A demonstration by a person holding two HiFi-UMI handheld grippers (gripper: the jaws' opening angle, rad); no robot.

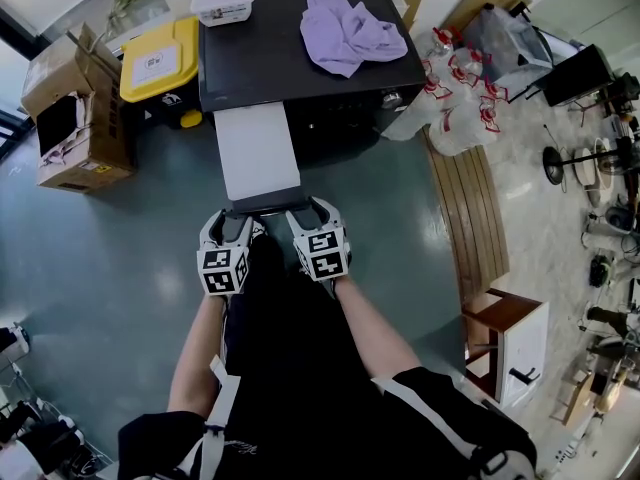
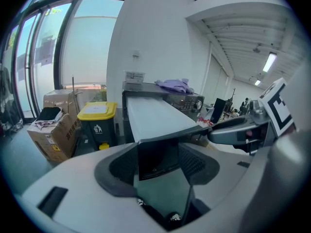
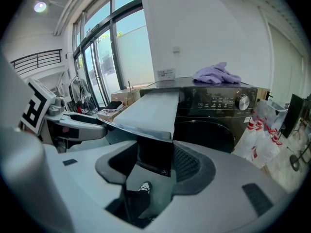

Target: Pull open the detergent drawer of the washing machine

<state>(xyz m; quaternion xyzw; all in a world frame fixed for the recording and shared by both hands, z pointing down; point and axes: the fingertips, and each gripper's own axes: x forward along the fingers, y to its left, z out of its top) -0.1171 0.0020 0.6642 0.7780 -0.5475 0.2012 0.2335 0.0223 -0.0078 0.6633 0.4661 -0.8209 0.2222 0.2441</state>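
The dark washing machine [image 1: 300, 58] stands ahead of me. Its long pale detergent drawer [image 1: 258, 153] is drawn far out towards me. The drawer's dark front panel [image 1: 268, 204] lies between both grippers. My left gripper [image 1: 228, 236] holds the panel's left end and my right gripper [image 1: 312, 220] its right end. In the left gripper view the dark panel [image 2: 158, 157] fills the gap between the jaws of the left gripper [image 2: 158, 159], touching both pads. The right gripper view shows the same: the panel [image 3: 155, 157] sits in the right gripper [image 3: 154, 161], jaws wide around it.
A purple cloth [image 1: 345, 28] and a white box [image 1: 222, 4] lie on the machine's top. A yellow-lidded bin [image 1: 160, 63] and a cardboard box [image 1: 75, 108] stand to the left. Plastic bags [image 1: 455, 98], a wooden bench [image 1: 470, 208] and a small cabinet [image 1: 510, 343] are on the right.
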